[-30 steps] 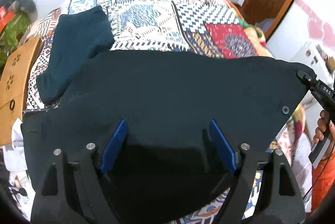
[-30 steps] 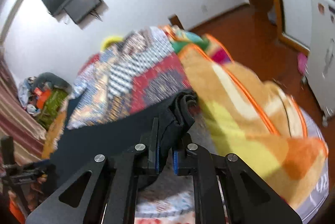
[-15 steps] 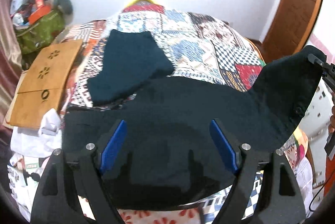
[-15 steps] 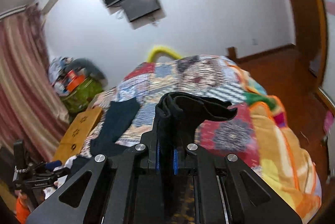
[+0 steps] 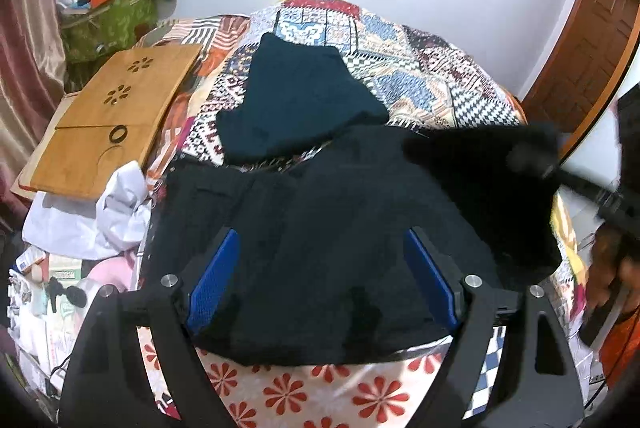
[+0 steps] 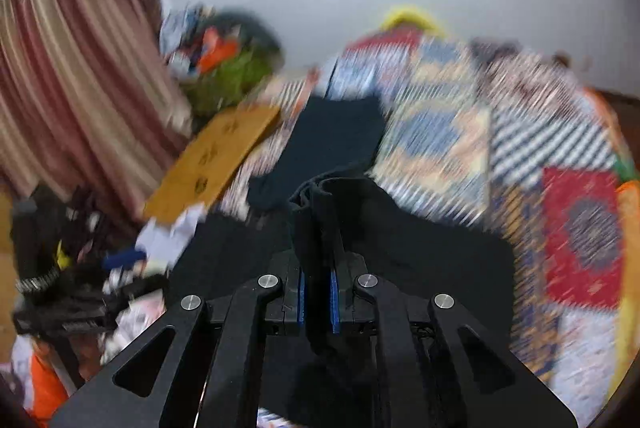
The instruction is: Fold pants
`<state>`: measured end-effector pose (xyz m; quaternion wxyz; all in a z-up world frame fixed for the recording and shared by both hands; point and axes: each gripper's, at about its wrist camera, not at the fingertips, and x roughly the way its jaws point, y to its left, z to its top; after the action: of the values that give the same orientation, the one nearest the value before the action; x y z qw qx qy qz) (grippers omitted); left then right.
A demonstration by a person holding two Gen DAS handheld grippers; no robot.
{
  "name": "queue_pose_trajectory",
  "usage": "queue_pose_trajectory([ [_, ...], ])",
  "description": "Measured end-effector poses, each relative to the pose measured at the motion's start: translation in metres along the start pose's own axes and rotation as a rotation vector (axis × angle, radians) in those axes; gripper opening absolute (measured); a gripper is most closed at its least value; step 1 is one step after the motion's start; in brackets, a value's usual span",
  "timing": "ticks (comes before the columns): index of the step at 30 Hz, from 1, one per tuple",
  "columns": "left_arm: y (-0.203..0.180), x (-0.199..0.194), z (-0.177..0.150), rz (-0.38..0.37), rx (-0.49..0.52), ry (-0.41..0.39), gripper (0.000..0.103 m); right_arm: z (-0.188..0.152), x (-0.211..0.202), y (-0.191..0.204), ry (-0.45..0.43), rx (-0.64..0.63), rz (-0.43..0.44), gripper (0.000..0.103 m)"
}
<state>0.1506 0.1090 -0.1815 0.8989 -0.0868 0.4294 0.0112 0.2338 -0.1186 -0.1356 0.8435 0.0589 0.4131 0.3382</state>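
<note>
Black pants (image 5: 340, 195) lie spread on the patchwork bedspread (image 5: 424, 67). My left gripper (image 5: 322, 280) stands open above their near part, its blue pads (image 5: 214, 284) wide apart and the cloth flat below. At the right, my right gripper (image 5: 536, 159) holds a corner of the pants lifted and curled over the rest; it is blurred there. In the right wrist view, which is blurred, the right gripper (image 6: 318, 292) is shut on a bunched fold of the pants (image 6: 420, 248). A folded dark teal garment (image 5: 296, 99) lies farther up the bed.
A wooden lap tray (image 5: 112, 119) and crumpled white cloth (image 5: 120, 203) lie at the bed's left edge, with clutter and a green bag (image 5: 108, 23) behind. A striped curtain (image 6: 72, 87) hangs left. A brown door (image 5: 592, 47) is right. A person's hand (image 5: 604, 268) shows at the right.
The right gripper has carried the pants' corner up and leftward over the rest of the pants. The left gripper has drawn back and tilted up, still open.
</note>
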Motion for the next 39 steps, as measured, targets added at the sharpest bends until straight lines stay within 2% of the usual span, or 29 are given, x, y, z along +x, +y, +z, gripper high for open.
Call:
queue_pose_trajectory([
  [4,0.001,-0.002,-0.006,0.009,0.017,0.01,0.084,-0.029,0.041,0.013,0.139,-0.037,-0.014,0.012],
  [6,-0.001,-0.001,-0.003,0.015,0.033,0.018,0.084,-0.037,0.046,0.019,0.165,-0.073,-0.054,0.016],
  [8,-0.006,0.0,0.003,0.024,0.051,0.024,0.085,-0.037,0.042,0.022,0.177,-0.095,-0.046,0.029],
  [9,-0.008,0.0,0.006,0.022,0.055,0.024,0.085,-0.037,0.038,0.022,0.183,-0.105,-0.027,0.044],
  [10,-0.011,0.0,0.009,0.017,0.058,0.023,0.085,-0.037,0.032,0.022,0.18,-0.112,-0.024,0.05],
  [12,-0.019,0.003,0.019,-0.003,0.063,0.023,0.088,-0.035,0.017,0.024,0.134,-0.15,-0.067,0.054],
  [13,-0.023,0.004,0.023,-0.011,0.065,0.022,0.089,-0.033,0.009,0.023,0.113,-0.177,-0.104,0.064],
  [15,-0.034,0.008,0.031,-0.018,0.076,0.018,0.09,-0.029,-0.006,0.017,0.071,-0.212,-0.142,0.071],
  [19,-0.061,0.019,0.048,-0.018,0.119,0.01,0.09,-0.02,-0.03,-0.005,0.018,-0.216,-0.204,0.071],
  [21,-0.073,0.025,0.054,-0.041,0.137,0.005,0.09,-0.017,-0.043,-0.021,-0.003,-0.182,-0.204,0.071],
  [24,-0.096,0.045,0.064,-0.077,0.171,0.042,0.09,-0.014,-0.05,-0.045,-0.014,-0.141,-0.216,0.071],
  [28,-0.121,0.074,0.066,-0.101,0.222,0.096,0.09,-0.016,-0.045,-0.072,-0.028,-0.102,-0.298,0.071],
  [30,-0.129,0.093,0.062,-0.076,0.246,0.132,0.09,-0.019,-0.038,-0.086,0.007,-0.081,-0.304,0.071],
  [35,-0.128,0.127,0.041,0.044,0.297,0.211,0.091,-0.038,-0.017,-0.11,0.118,-0.035,-0.298,0.07],
  [37,-0.121,0.123,0.032,0.029,0.287,0.185,0.091,-0.05,-0.011,-0.113,0.161,-0.032,-0.293,0.068],
  [39,-0.115,0.115,0.025,0.024,0.285,0.176,0.091,-0.061,-0.015,-0.114,0.149,-0.003,-0.271,0.068],
])
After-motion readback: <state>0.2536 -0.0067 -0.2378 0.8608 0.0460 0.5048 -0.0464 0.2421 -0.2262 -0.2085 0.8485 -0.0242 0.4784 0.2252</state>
